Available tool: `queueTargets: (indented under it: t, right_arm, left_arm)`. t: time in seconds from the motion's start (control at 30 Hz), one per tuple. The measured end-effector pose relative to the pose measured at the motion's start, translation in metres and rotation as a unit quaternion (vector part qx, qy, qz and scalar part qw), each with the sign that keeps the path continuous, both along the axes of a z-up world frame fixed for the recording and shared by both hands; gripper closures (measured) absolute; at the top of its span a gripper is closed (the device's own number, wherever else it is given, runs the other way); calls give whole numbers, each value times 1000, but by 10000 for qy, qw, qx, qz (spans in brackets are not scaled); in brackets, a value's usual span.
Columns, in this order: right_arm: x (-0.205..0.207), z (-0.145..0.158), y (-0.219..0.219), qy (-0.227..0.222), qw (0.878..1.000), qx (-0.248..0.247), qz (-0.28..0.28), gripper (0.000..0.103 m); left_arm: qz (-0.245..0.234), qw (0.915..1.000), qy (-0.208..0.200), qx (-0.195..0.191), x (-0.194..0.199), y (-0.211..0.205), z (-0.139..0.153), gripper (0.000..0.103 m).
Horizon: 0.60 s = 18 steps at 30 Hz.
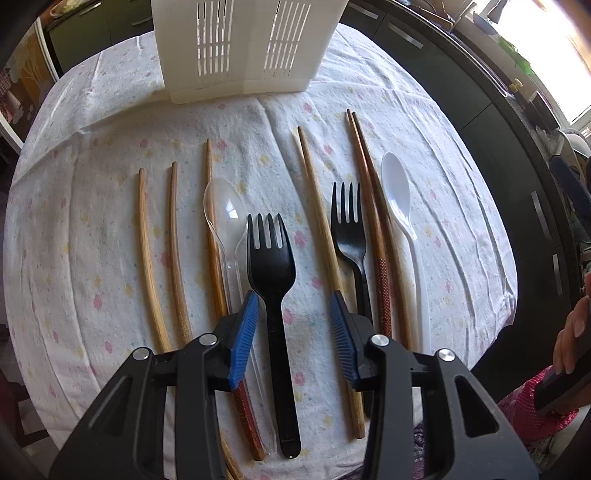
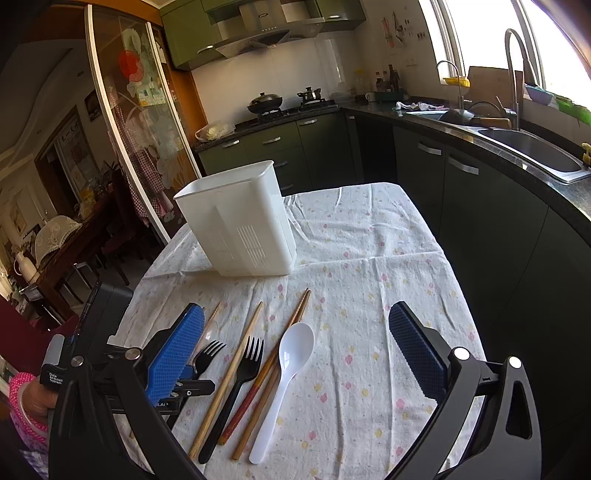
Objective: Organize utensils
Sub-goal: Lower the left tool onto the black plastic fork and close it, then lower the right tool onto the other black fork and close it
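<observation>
Left wrist view: white caddy (image 1: 236,48) at table's far edge, utensils rowed toward near edge. Left gripper (image 1: 293,332) apart, straddling black fork (image 1: 271,280). Risk: left finger snags clear spoon (image 1: 225,210) alongside. Right gripper (image 2: 295,362) apart, holding nothing.

a home kitchen: green cabinets (image 2: 317,147) run along the far wall and the right side under a dark counter (image 2: 517,147), with a range hood (image 2: 258,37) over a stove holding a wok (image 2: 264,101), and a steel sink (image 2: 535,149) with a tall faucet (image 2: 515,66) by a bright window (image 2: 480,33). a glass sliding door (image 2: 140,122) on the left opens toward a dining room.
</observation>
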State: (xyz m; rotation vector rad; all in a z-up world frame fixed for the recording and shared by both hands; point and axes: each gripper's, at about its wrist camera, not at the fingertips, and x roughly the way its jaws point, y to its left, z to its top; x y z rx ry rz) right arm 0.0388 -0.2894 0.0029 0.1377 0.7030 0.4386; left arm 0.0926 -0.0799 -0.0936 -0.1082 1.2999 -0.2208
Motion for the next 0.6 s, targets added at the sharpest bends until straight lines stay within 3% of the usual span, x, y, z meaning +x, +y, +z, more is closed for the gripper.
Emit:
queueTargets:
  t: [0.13,0.27,0.37,0.5,0.6]
  right_arm:
    - [0,0,0,15,10000,-17,2,4]
    - [4,-5,4,225,9997,-88,90,4]
    - [16,-23,14,928,9947,110,427,4]
    - [33,-60,30,1986,9711,804,1051,4]
    - [44,-83,35,2486,9566,1057,1093,21]
  left_arm:
    - [-26,10000,12,46,3,-1,-1,94]
    - [-34,10000,-8,-2,4,2,-1,94]
    - [-3,9999,-134,-44,3,6,4,94]
    - [4,9992,-373,-169,-2,14,20,94]
    - [28,9986,-485,-217,-6,18,28,94]
